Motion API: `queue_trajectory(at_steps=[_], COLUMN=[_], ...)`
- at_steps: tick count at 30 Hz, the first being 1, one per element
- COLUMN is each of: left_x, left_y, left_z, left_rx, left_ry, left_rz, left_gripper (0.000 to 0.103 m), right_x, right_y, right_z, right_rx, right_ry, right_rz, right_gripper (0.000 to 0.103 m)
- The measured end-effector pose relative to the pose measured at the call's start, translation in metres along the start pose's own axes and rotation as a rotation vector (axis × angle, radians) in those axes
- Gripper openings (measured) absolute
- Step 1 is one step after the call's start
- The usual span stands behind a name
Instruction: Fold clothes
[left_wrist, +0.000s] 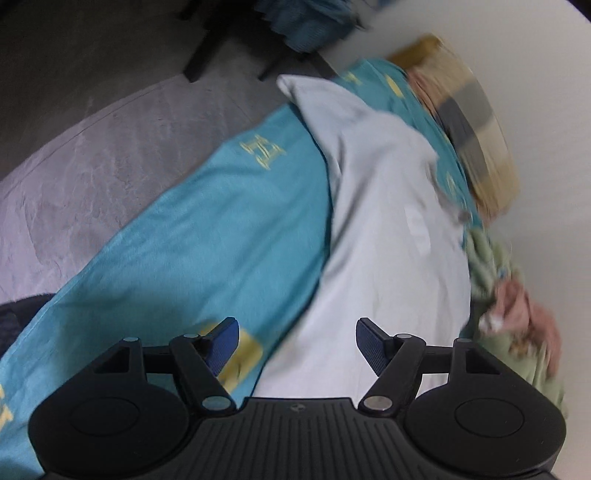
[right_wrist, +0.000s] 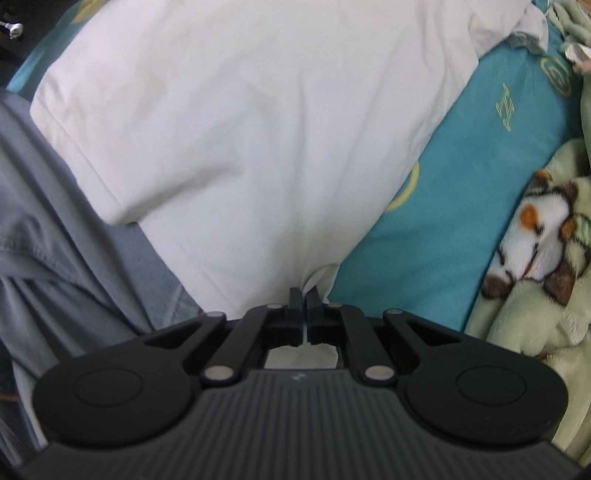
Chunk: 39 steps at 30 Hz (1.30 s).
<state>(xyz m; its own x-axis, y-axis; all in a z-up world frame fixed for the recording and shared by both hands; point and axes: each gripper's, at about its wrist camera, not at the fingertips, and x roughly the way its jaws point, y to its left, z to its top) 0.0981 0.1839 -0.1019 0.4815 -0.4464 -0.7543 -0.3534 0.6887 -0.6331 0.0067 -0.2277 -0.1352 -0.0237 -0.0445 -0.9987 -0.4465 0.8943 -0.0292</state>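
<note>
On the teal bedsheet (right_wrist: 443, 206): white shirt (right_wrist: 240, 129), near edge clamped in right gripper (right_wrist: 304, 295); left gripper (left_wrist: 297, 343) apart, empty; next, likely a second grasp for folding.

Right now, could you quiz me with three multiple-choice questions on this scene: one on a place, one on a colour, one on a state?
1. Where does the white garment lie?
A. on the teal sheet
B. on a chair
C. on the floor

2. What colour is the plush blanket beside it?
A. red
B. pale green
C. black

3. How is the right gripper?
A. wide open
B. out of sight
C. shut on the white garment

Answers: 1 A, teal shows around the garment. 2 B, pale green with an animal print. 3 C, the fingers pinch the cloth's edge.
</note>
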Motion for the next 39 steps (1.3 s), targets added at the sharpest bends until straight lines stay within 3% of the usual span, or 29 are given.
queue_trajectory(at_steps=[6,8,10,14,17,21,22,23,29,34,36,39], left_x=[0.049,0.067,0.085,0.130,0.158,0.176,0.178,0.180,0.159,0.128,0.127,0.123], left_y=[0.004,-0.006,-0.014,-0.020,-0.023,-0.035,-0.038,-0.042,-0.062,-0.080,-0.075,-0.059], left_z=[0.069,0.084,0.098,0.118,0.124,0.124,0.123,0.122,0.124,0.148,0.153,0.141], left_rx=[-0.103,-0.098,-0.095,-0.110,-0.090,0.017,0.057,0.098,0.263,0.324,0.319,0.263], left_ry=[-0.087,-0.112,-0.144,-0.156,-0.160,-0.183,-0.192,-0.202,-0.315,-0.487,-0.449,-0.325], left_rz=[-0.018,-0.023,-0.032,-0.059,-0.092,-0.123,-0.103,-0.081,0.068,0.271,0.278,0.192], left_gripper=[0.072,0.072,0.071,0.066,0.053,0.029,0.013,0.005,0.000,0.000,0.000,0.002], right_x=[-0.034,-0.052,-0.064,-0.049,-0.036,-0.017,-0.013,-0.011,-0.004,0.004,0.008,0.013], right_y=[-0.021,-0.029,-0.035,-0.029,-0.017,-0.006,-0.005,-0.004,-0.009,0.001,0.007,0.017], right_z=[0.001,0.018,0.034,0.050,0.068,0.096,0.100,0.103,0.107,0.109,0.110,0.112], right_rx=[0.122,0.164,0.214,0.345,0.401,0.431,0.430,0.426,0.442,0.408,0.381,0.341], right_ry=[-0.152,-0.247,-0.348,-0.502,-0.588,-0.636,-0.632,-0.631,-0.633,-0.621,-0.608,-0.594], right_rz=[0.093,0.087,0.081,0.170,0.250,0.293,0.295,0.297,0.300,0.270,0.259,0.247], right_gripper=[0.014,0.050,0.067,0.065,0.065,0.065,0.065,0.065,0.065,0.065,0.065,0.065])
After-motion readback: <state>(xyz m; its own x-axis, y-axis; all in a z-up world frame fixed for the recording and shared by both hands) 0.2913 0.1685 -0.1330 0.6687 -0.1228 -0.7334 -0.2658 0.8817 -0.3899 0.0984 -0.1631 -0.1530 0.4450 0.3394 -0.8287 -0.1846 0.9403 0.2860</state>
